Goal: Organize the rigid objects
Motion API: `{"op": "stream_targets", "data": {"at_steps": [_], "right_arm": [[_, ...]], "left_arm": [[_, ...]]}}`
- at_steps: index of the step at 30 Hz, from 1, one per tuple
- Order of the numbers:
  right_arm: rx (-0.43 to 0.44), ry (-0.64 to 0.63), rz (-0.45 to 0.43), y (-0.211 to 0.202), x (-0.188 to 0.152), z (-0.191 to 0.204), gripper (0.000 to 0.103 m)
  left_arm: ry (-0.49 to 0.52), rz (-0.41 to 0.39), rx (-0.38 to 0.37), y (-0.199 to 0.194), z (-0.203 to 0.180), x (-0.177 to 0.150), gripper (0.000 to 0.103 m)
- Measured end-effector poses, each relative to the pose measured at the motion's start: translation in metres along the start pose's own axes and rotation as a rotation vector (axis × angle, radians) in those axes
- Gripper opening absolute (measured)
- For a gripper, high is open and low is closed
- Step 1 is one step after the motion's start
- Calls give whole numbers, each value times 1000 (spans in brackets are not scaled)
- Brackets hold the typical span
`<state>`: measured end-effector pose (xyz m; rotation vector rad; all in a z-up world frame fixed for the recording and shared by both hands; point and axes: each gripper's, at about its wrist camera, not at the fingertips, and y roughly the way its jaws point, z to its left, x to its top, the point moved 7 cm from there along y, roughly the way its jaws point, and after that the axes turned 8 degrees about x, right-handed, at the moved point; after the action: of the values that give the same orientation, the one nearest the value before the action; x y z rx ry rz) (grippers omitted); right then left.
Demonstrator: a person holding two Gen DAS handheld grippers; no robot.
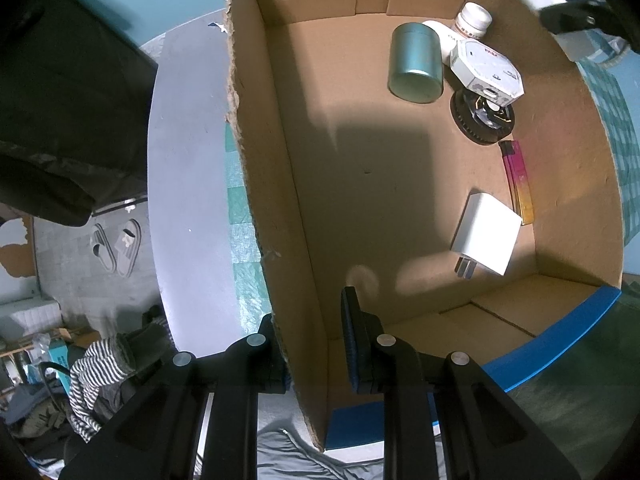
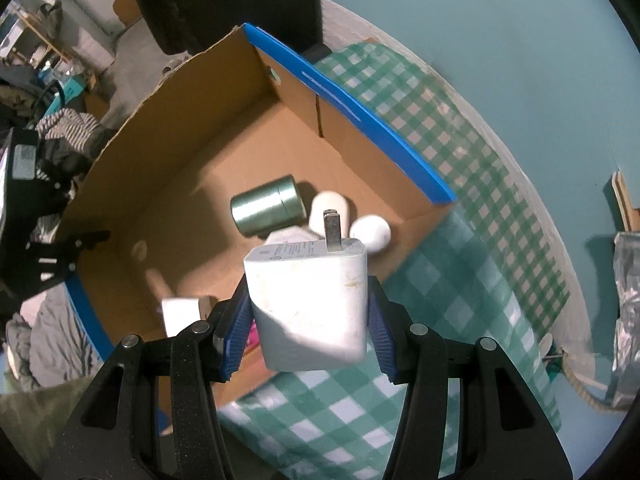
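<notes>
In the left wrist view, the left gripper [image 1: 316, 344] straddles the torn left wall of the cardboard box [image 1: 272, 200] at the lower middle of the frame, its jaws closed on that wall, one pad outside and one inside, so it looks to be steadying the box. To the right of it, on the box floor, a white charger [image 1: 486, 234] lies at lower right with its prongs toward the bottom of the frame, a pink lighter [image 1: 518, 182] lies along the right wall just beside it, and further up sit a black gear-like disc [image 1: 482, 118], a white octagonal box [image 1: 486, 70] resting partly on it, a green tin [image 1: 416, 64] on its side, and two white bottles, one of them [image 1: 472, 20] in the upper right corner. The middle and left of the floor are bare and in shadow. In the right wrist view, the right gripper [image 2: 308, 324] at lower centre clamps a second white charger [image 2: 310, 304] by its two flat sides, prongs pointing up the frame, away from the camera. The relation that matters: this held charger hangs over the box's near right edge, with the open box floor lying up and to the left of it and the green checked cloth [image 2: 440, 280] below and right. The right hand is plainly the one to place it. In my judgement the way lies clear toward the bare floor left of the tin; the tin, bottles and the charger already inside are what to avoid.
</notes>
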<state>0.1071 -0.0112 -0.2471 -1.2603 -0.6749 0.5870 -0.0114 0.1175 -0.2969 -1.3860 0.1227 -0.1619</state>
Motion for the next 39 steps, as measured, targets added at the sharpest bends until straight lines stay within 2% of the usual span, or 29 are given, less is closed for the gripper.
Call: {"op": "stream_targets", "data": {"at_steps": [9,14,18,22,27,29,32,35,39], "right_arm": [[4,7,24,26,12,2,51],[-3,39,-2,31,13,-2,51],[-24,58,-40,23,15,-8,51],[-5,101,-74,10,11,-12,51],[5,161,-144,-16,5,-15,64],[14,177,-175,-27,2,-14,65],[16,204,-221,-48,-3,-14,68],[7,232,-273,-72,-10,-14,68],[-20,273,-332,-99,-20,-15,69]], "left_arm": [[-5,-6,0,1,3,0,20],[-8,-9,-2,1,5,-1,20],[-9,-13,2,2,7,-1,20],[-24,-22,10,-1,10,-1,20],[-71,-39,30,-9,20,2,20],[-99,-48,34,-13,26,3,20],[-137,-69,43,-23,34,5,28],[-174,-104,54,-39,39,8,30],[-233,-157,66,-62,47,11,43]]}}
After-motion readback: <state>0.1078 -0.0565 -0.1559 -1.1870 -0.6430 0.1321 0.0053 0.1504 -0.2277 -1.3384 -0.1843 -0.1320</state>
